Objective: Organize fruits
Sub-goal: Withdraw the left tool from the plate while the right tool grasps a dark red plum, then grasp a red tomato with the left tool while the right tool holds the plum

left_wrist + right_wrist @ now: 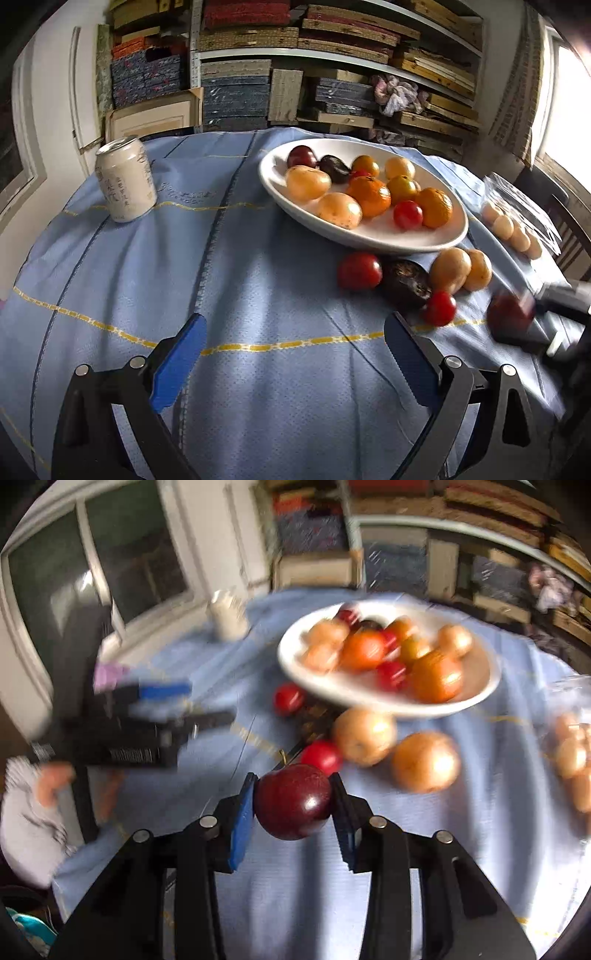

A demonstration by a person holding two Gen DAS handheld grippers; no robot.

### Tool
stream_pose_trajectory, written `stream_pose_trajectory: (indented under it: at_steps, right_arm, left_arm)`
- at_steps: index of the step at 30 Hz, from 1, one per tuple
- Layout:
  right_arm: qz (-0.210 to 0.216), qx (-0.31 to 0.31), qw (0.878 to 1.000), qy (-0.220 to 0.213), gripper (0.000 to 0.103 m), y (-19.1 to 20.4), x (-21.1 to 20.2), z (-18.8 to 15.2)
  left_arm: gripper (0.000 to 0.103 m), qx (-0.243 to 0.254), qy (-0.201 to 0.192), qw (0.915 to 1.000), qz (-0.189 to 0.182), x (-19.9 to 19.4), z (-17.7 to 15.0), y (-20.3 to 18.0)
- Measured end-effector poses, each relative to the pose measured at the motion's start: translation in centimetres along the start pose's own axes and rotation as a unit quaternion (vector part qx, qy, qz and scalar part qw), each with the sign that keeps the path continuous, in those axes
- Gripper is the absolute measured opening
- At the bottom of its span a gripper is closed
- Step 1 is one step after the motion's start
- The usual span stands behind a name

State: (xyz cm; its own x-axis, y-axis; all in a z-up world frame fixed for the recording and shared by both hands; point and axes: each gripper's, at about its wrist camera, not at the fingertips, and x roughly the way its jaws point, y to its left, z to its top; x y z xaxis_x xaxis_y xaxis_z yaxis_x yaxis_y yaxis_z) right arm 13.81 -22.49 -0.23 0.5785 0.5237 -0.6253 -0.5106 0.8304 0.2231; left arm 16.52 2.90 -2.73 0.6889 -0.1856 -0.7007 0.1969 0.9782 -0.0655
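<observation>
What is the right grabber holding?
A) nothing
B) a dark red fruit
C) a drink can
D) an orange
B: in the right wrist view, the right gripper is shut on a dark red fruit, with a blue pad pressing each side, while the left gripper is open and empty.

My left tool looks down on a table under a light blue cloth [258, 280]. Ahead and to its right sits a white oval dish [369, 236], with loose fruit [448, 269] on the cloth just before it. A pale drink can [125, 181] stands ahead-left, and a clear bag of small fruit [517, 225] lies far right.
</observation>
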Motion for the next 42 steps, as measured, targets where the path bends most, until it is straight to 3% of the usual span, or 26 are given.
stream_pose_trajectory:
  at_steps: [5, 13, 16, 24, 27, 30, 33, 38, 42]
  right_arm:
    - [0.004, 0.066, 0.997, -0.047, 0.039, -3.5, -2.7, 0.6]
    - [0.014, 0.071, 0.996, -0.045, 0.039, -3.6, -2.5, 0.5]
    - [0.017, 0.072, 0.996, -0.045, 0.039, -3.5, -2.7, 0.2]
    - [0.026, 0.073, 0.996, -0.048, 0.039, -3.3, -2.9, 0.1]
    - [0.025, 0.072, 0.996, -0.047, 0.039, -3.2, -2.9, 0.2]
    - [0.026, 0.069, 0.996, -0.043, 0.039, -3.0, -2.8, 0.1]
    - [0.027, 0.066, 0.997, -0.041, 0.039, -2.9, -2.8, 0.1]
    - [0.027, 0.070, 0.996, -0.040, 0.039, -3.1, -2.8, 0.1]
    - [0.030, 0.068, 0.996, -0.040, 0.039, -3.1, -2.8, 0.0]
  left_arm:
    - [0.097, 0.020, 0.007, 0.9997, 0.013, 1.1, 0.6, -1.2]
    - [0.097, 0.037, 0.005, 0.9991, 0.021, 2.9, 2.3, -2.7]
    - [0.097, 0.053, 0.013, 0.9978, 0.039, 4.1, 2.8, -3.3]
    - [0.096, 0.046, 0.034, 0.9960, 0.069, 4.7, 2.8, -0.8]
    - [0.087, 0.040, 0.035, 0.9977, 0.043, 4.6, 2.8, -0.4]
    - [0.071, 0.074, 0.040, 0.9962, 0.019, 5.0, 2.8, -1.8]
    - [0.062, 0.107, 0.039, 0.9934, 0.015, 5.4, 2.8, -3.3]
    - [0.033, 0.111, 0.050, 0.9922, -0.026, 6.5, 3.5, -3.6]
    - [0.033, 0.107, 0.051, 0.9924, -0.031, 6.7, 3.6, -3.5]
